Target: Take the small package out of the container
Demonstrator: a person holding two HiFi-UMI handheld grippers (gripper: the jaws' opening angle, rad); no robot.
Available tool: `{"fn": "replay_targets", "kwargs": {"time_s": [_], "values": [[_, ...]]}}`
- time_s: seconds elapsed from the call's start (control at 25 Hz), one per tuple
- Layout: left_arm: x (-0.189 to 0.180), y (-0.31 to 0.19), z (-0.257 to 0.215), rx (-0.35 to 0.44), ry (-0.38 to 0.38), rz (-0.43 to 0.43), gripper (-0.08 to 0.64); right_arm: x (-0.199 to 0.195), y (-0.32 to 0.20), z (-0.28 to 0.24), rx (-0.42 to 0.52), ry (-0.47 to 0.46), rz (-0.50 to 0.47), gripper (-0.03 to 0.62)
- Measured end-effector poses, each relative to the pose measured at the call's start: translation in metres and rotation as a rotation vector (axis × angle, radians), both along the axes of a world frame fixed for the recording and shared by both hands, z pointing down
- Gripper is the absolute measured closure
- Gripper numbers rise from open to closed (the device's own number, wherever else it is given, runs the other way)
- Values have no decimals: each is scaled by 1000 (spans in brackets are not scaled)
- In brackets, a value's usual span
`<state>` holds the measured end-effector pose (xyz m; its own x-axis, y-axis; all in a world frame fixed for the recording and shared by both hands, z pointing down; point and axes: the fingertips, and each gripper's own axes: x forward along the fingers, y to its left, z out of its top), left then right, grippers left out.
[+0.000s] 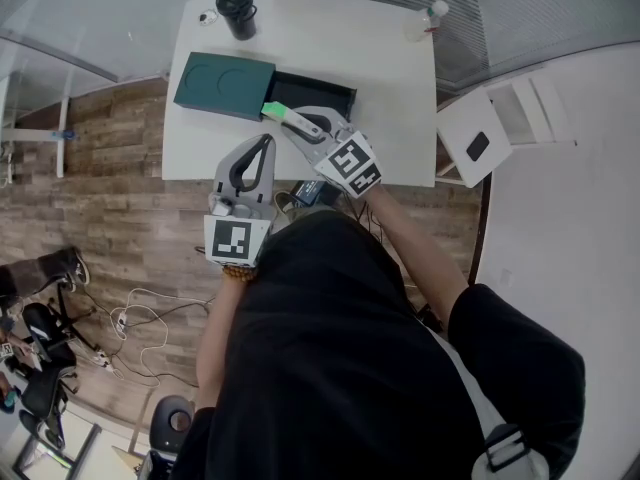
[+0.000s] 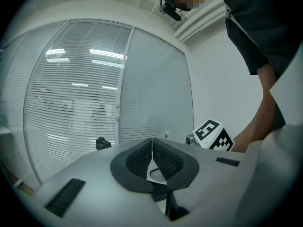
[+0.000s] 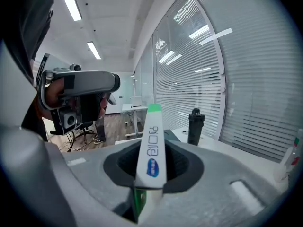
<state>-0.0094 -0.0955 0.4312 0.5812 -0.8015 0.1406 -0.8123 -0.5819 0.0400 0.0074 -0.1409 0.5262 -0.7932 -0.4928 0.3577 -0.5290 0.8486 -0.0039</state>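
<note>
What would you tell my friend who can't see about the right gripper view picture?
The right gripper pinches a small package, slim, white with a green tip, seen edge-on between its grey jaws. Behind it a black bottle stands on a white table by windows with blinds, and the left gripper is held up at the left.

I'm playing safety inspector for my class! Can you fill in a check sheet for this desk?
Surface: white table.
Job's things: small package held over the open black container, at its left end; dark green lid beside it.
Clutter: black flask, clear bottle.
Grippers: right gripper jaws clamp the package; left gripper jaws together, empty.
Cables: loose cables on the floor.
Surroundings: wood floor, blinds, office chairs.
</note>
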Motion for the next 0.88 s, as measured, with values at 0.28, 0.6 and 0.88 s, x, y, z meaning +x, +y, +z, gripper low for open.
{"fn": "replay_targets", "kwargs": {"time_s": [0.28, 0.6, 0.88], "values": [[0, 1, 1, 2, -9, 6, 552, 0, 1, -16, 53, -2, 23, 500], [1, 4, -1, 7, -9, 3, 552, 2, 0, -56, 174, -38, 41, 502], [-1, -5, -7, 22, -5, -4, 552, 4, -6, -78, 234, -61, 57, 502]]}}
